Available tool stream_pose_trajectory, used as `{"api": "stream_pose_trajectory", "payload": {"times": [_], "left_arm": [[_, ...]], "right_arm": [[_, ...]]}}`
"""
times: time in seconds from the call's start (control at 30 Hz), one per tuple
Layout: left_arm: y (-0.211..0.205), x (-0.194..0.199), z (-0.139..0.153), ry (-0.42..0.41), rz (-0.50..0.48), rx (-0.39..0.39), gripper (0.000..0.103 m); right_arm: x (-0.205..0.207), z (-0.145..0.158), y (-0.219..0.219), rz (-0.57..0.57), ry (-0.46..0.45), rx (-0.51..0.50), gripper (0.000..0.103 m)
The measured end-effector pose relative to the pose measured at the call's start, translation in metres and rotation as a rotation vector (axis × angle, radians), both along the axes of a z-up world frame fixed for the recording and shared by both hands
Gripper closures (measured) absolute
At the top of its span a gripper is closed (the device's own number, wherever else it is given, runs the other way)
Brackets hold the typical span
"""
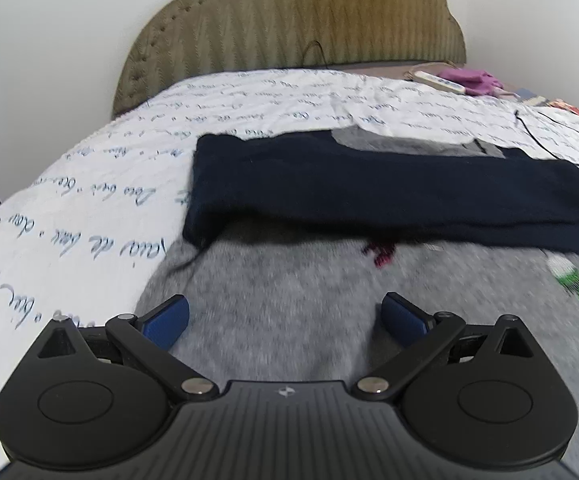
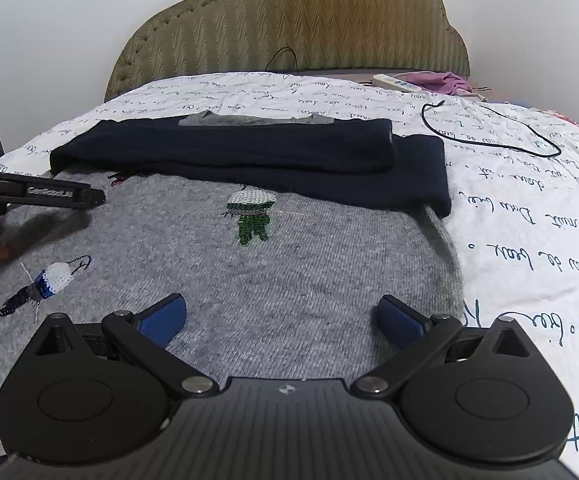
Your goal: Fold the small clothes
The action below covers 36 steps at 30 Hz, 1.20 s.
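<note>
Where the bed [image 2: 509, 208] fills both views, its white sheet printed with blue handwriting runs back to a padded olive headboard [image 2: 289, 20]. On the sheet lies a grey sweater [image 2: 289, 264], spread flat, its 2 dark navy sleeves [image 2: 249, 152] folded across the upper part so that they overlap. Small beaded figures decorate the grey front: a green one [image 2: 253, 216] near the middle and a blue and white one [image 2: 45, 284] to the left. The right gripper [image 2: 281, 320] hovers over the sweater's lower part with jaws spread wide and nothing between them. The left gripper [image 1: 285, 320] is likewise wide apart and empty, above the grey knit. A thin black cable [image 2: 489, 128] loops on the sheet beyond the sleeves.
</note>
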<state>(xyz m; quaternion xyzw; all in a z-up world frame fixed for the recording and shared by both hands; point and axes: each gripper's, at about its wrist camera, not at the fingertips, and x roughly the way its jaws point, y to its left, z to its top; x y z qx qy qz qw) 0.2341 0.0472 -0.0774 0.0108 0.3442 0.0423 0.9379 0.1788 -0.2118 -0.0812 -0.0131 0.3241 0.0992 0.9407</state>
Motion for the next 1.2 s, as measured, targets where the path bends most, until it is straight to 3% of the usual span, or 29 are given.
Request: {"api": "stream_pose_trajectory", "payload": {"times": [0.27, 0.63, 0.93, 1.2], "left_arm": [[-0.005, -0.045, 0.001, 0.014, -0.022, -0.011, 0.000], [-0.010, -0.074, 0.003, 0.014, -0.020, -0.007, 0.000], [-0.013, -0.090, 0.003, 0.011, -0.020, -0.004, 0.000], [-0.014, -0.093, 0.000, -0.003, -0.018, 0.001, 0.000]], "right_arm": [[-0.002, 0.001, -0.003, 0.000, 0.003, 0.004, 0.000], [-0.015, 0.002, -0.003, -0.023, -0.004, -0.015, 0.000], [-0.030, 0.003, -0.019, -0.080, -0.002, 0.061, 0.000], [-0.037, 0.002, -0.010, -0.068, 0.002, -0.016, 0.000]]}}
